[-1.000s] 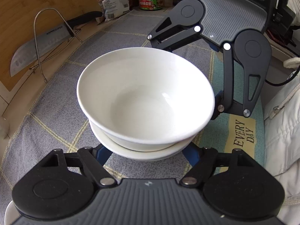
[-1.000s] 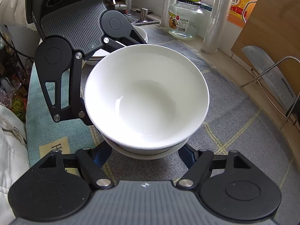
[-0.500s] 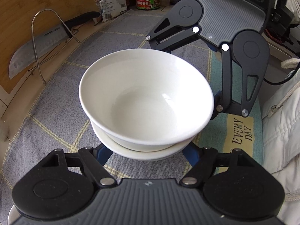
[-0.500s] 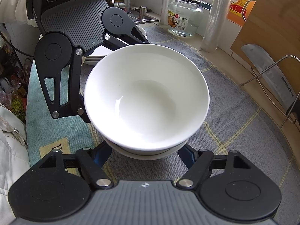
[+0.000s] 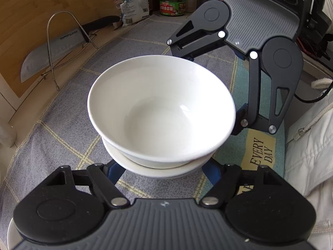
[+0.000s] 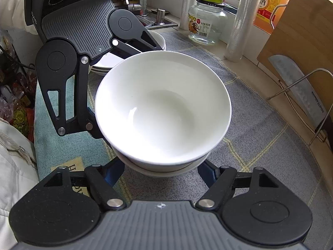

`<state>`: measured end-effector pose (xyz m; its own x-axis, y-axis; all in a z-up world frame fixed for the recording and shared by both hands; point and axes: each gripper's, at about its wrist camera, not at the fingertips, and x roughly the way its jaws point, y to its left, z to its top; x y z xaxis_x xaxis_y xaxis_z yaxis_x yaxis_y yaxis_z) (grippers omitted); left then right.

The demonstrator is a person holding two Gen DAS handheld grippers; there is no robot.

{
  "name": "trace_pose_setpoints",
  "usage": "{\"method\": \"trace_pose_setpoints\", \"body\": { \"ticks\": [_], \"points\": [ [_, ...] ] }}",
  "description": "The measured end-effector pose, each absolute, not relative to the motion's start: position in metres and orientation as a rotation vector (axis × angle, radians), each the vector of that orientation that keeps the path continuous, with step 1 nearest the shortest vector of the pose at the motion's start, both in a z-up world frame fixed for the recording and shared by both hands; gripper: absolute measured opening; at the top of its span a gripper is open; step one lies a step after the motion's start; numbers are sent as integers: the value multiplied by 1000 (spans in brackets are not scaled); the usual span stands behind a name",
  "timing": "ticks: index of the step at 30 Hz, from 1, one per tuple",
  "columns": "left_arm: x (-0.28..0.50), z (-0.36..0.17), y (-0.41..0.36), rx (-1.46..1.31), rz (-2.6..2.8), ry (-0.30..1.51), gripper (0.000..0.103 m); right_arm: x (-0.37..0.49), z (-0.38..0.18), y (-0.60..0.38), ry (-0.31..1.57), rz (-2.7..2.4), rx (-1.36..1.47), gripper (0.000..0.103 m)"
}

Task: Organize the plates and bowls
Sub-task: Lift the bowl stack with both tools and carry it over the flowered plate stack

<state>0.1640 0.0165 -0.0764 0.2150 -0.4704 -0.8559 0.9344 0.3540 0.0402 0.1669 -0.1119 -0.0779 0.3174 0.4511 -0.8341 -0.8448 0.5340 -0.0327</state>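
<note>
While both grippers cradle the stack from opposite sides, the job is to keep it level! The glossy white ceramic bowl (image 5: 161,108) sits nested in a second white bowl beneath it (image 5: 164,169), the pair over the grey checked cloth (image 5: 62,112) on the desk; whether the lower bowl touches the cloth I can't tell. The left gripper (image 5: 164,169) has its blue-tipped jaws spread around the base of the lower bowl, and the right gripper (image 6: 161,171) matches it from the far side. The bowls hide every fingertip, so I can't tell if the pads actually press or just bracket the base.

My call: move both hands as one, same height, same pace. Any tilt and the top bowl could slide in its nest. Glazed ceramic is slippery, so a firm, even squeeze low on the base looks wise.

Now the views! The right wrist camera shows a stack of white plates (image 6: 160,39) behind the left gripper, near a clear glass jar (image 6: 206,25), a likely home for the crockery. The left wrist camera misses those plates, but shows a green-lidded tub (image 5: 171,4) at the back.
</note>
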Motion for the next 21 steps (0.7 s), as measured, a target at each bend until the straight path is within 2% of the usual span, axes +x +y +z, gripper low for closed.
{"method": "trace_pose_setpoints", "body": {
  "ticks": [21],
  "points": [
    [144, -32, 92, 568, -860, 853, 78, 167, -35, -39, 774, 1060, -654, 81]
  ]
}}
